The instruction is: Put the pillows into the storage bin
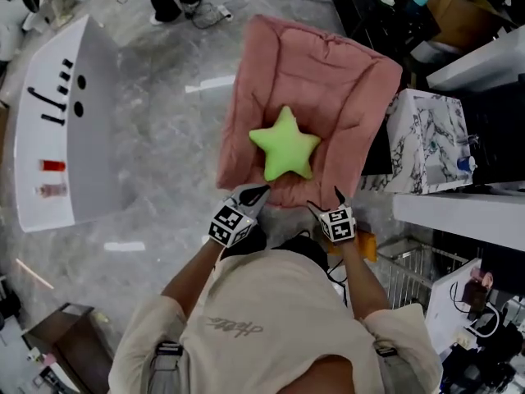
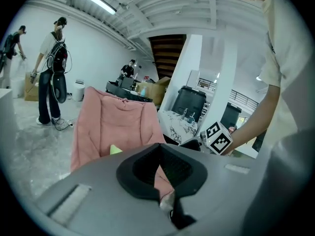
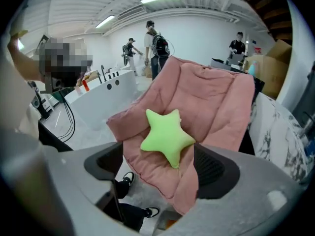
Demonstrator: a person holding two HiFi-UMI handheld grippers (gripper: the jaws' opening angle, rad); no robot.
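Carrying a large pink pillow (image 1: 312, 80) at centre frame, a person holds it flat like a tray, with a green star pillow (image 1: 285, 144) lying on top near the lower edge. The left gripper (image 1: 250, 195) and right gripper (image 1: 328, 203) meet that edge at lower centre of the head view.

The step in hand looks like transport: both pillows are lifted and not yet in any bin. A marbled box (image 1: 426, 138) stands at right and a wire basket (image 1: 410, 277) at lower right; which of them, if either, is the storage bin cannot be told. The next move likely calls for keeping the pink pillow level so the star does not slide off, then lowering both into the container.

Only the left gripper view shows its jaws pinched together on a fold of pink fabric. Only the right gripper view shows those jaws standing apart, the pillow's edge draped against one pad, floor and shoes visible in the gap beside the other. The head view alone shows the white tub (image 1: 49, 121) at left.
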